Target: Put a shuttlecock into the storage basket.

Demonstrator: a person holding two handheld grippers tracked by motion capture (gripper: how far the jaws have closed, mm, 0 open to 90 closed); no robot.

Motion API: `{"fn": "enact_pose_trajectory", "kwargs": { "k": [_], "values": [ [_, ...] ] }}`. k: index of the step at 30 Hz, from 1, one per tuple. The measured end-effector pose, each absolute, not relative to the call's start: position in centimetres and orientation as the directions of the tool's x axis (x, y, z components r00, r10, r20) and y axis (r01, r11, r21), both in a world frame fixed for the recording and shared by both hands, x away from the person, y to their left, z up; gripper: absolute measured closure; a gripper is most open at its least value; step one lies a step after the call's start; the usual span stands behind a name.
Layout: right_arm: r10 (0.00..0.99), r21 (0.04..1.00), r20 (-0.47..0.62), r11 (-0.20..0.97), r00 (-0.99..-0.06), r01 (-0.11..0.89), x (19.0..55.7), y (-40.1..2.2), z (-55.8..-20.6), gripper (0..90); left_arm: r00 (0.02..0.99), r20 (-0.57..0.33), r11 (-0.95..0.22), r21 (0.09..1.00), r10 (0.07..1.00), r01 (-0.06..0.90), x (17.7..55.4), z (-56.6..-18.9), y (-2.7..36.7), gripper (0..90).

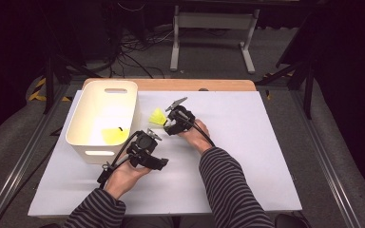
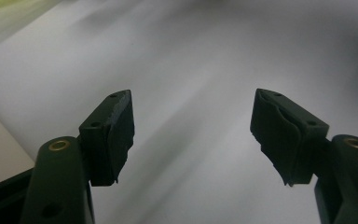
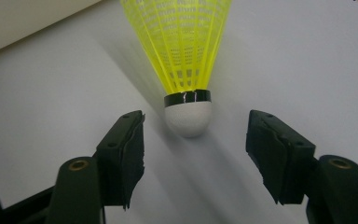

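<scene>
Right gripper [image 3: 193, 154] jaws apart, nothing gripped; pads flank white cork of yellow shuttlecock [image 3: 186, 70] without touching. Shuttlecock lies on white sheet [image 1: 247, 156], cork toward gripper, just beside white bin [image 1: 83, 142]. Second yellow shuttlecock [image 1: 115, 136] already lies in bin: judged half done; left to do: close on cork, lift, drop in bin. Left gripper [image 2: 193, 135] wide open, empty, over bare sheet near bin's corner. Right gripper view shows clearance at cork, black band, mesh skirt; high view gives bin, its contents, both hands' placing.
</scene>
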State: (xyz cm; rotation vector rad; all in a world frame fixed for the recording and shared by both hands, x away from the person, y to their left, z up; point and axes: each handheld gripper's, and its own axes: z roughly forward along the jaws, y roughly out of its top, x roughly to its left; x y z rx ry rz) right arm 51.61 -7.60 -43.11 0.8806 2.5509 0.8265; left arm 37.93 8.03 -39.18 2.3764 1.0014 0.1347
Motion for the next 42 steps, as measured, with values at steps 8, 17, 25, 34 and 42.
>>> {"fn": "enact_pose_trajectory", "kwargs": {
  "k": [8,17,25,34,42],
  "values": [
    [0.639,0.609,-0.092,0.643,-0.764,0.465,52.3,-6.8,-43.4,43.1,0.714,-0.127,-0.559,0.534,0.688,0.634,37.9,-39.0,8.3,31.1],
    [0.608,0.589,-0.114,0.678,-0.786,0.439,52.9,-6.0,-43.2,59.4,0.71,-0.151,-0.545,0.539,0.687,0.642,38.3,-38.9,8.8,30.3],
    [0.595,0.558,-0.135,0.706,-0.792,0.435,52.6,-5.6,-42.7,64.9,0.721,-0.124,-0.581,0.507,0.682,0.636,38.2,-39.4,7.9,29.5],
    [0.606,0.538,-0.125,0.707,-0.785,0.46,52.8,-5.3,-43.4,63.3,0.727,-0.127,-0.584,0.511,0.675,0.631,38.0,-39.4,7.9,29.5],
    [0.618,0.542,-0.103,0.692,-0.779,0.477,52.7,-5.6,-43.3,64.5,0.726,-0.121,-0.588,0.505,0.677,0.632,38.1,-39.5,7.8,29.5]
  ]
}}
